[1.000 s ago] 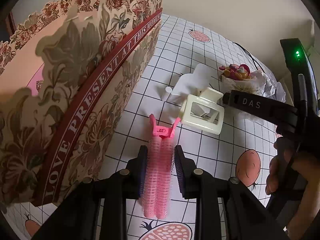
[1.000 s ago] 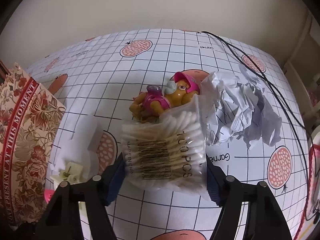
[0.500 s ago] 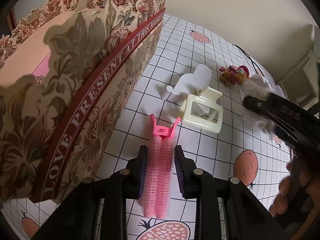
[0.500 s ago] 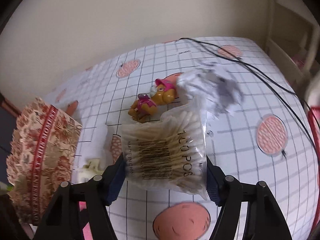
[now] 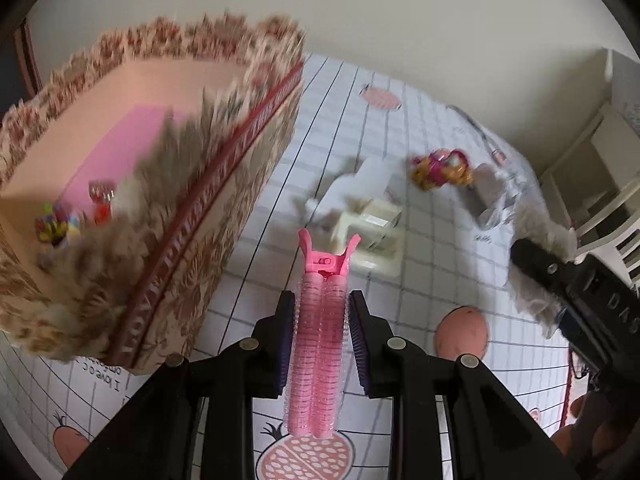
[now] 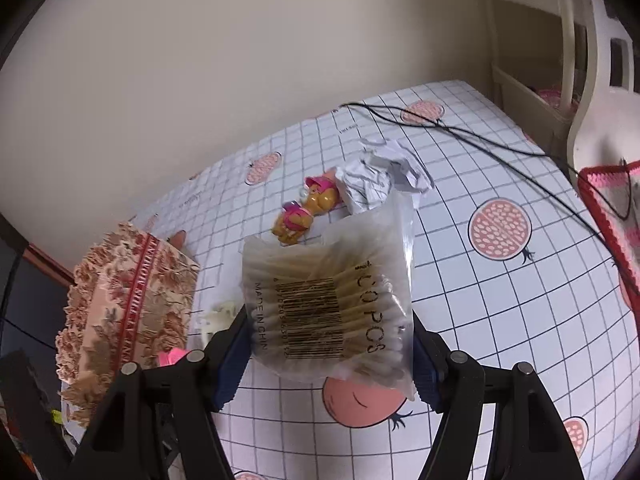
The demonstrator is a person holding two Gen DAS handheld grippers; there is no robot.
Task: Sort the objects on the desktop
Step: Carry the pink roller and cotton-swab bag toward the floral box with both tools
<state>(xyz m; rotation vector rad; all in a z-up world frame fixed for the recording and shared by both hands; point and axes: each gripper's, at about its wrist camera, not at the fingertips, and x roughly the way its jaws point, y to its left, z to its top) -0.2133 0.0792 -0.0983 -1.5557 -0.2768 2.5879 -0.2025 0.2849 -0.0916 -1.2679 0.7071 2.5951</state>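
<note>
The left gripper (image 5: 322,344) is narrowly clamped on a pink plastic hair-roller clip (image 5: 319,336), while the right gripper (image 6: 328,356), spread wide, grips a clear plastic bag of cotton swabs (image 6: 332,300).

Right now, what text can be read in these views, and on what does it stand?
"MADE IN CHIN": bag of cotton swabs, cut off by the pad.
"100 PCS": same bag, first digits faint.
Barcode digits: too small.
"DAS": right gripper's body.
Red band lettering on the floral box: blurred.
Tablecloth print: too small.
</note>
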